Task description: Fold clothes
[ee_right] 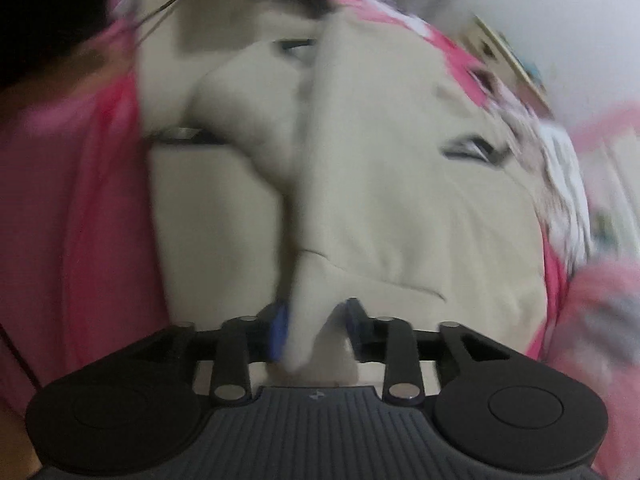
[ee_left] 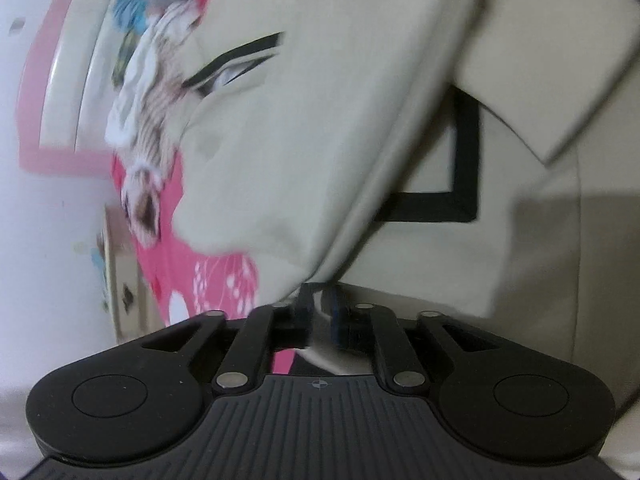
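A cream sweatshirt with a black square print lies over a pink sheet. One fold of it rises and narrows into my left gripper. Its fingers stand close together and the cloth fills the narrow gap between them. In the right wrist view the same sweatshirt runs as a ridge into my right gripper. The fold lies against the left blue pad, and a gap shows before the right pad, so this gripper is open around the cloth. Both views are blurred.
A heap of white and striped clothes lies beyond the sweatshirt, also seen at the right. The pink sheet spreads to the left. A white wall and a pink-edged panel stand behind.
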A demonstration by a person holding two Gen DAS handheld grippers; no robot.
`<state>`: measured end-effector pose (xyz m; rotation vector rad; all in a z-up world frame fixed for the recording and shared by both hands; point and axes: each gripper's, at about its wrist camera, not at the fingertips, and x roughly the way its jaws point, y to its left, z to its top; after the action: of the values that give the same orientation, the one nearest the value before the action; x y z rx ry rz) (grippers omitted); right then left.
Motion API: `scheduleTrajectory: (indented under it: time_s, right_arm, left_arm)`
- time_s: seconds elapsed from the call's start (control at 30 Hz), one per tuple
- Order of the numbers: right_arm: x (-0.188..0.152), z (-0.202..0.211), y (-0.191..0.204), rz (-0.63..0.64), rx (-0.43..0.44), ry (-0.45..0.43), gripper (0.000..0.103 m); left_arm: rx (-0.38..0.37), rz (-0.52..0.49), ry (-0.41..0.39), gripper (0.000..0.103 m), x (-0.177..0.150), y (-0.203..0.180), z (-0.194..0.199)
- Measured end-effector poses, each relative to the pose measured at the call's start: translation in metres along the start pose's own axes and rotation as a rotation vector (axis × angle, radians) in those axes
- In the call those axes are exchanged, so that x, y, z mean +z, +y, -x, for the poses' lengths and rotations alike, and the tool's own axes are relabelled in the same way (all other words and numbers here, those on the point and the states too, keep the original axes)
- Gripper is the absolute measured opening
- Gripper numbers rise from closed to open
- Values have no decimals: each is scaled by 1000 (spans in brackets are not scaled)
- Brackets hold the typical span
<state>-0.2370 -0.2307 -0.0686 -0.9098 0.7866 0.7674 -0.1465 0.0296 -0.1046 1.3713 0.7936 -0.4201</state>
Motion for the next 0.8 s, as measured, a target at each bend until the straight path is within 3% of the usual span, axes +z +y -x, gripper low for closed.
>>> scheduleTrajectory:
  time_s: [0.03, 0.17, 0.27, 0.4, 0.6, 0.7, 0.8]
  right_arm:
    - [-1, 9, -15, -74, 37, -23, 39]
    - [-5, 42, -70, -373, 194, -147, 39]
    - [-4, 48, -100, -533, 260, -255, 40]
    - [17, 40, -132, -611, 278, -311, 40]
    - [95, -12, -201, -697, 352, -282, 41]
    - [147, -64, -227, -702, 360, -248, 41]
    - [196, -115, -236, -720, 379, -240, 41]
  left_arm:
    - [-12, 43, 3, 39, -2, 10, 7]
    - [-118, 252, -4, 45, -21, 54, 34]
    - [-133, 446, 0, 48, -43, 78, 48]
    - [-198, 717, -7, 48, -61, 108, 38]
    - [-374, 1097, 25, 48, -79, 145, -32]
    - [-432, 1168, 46, 48, -86, 150, -57]
    - [-464, 1139, 27, 48, -84, 145, -66]
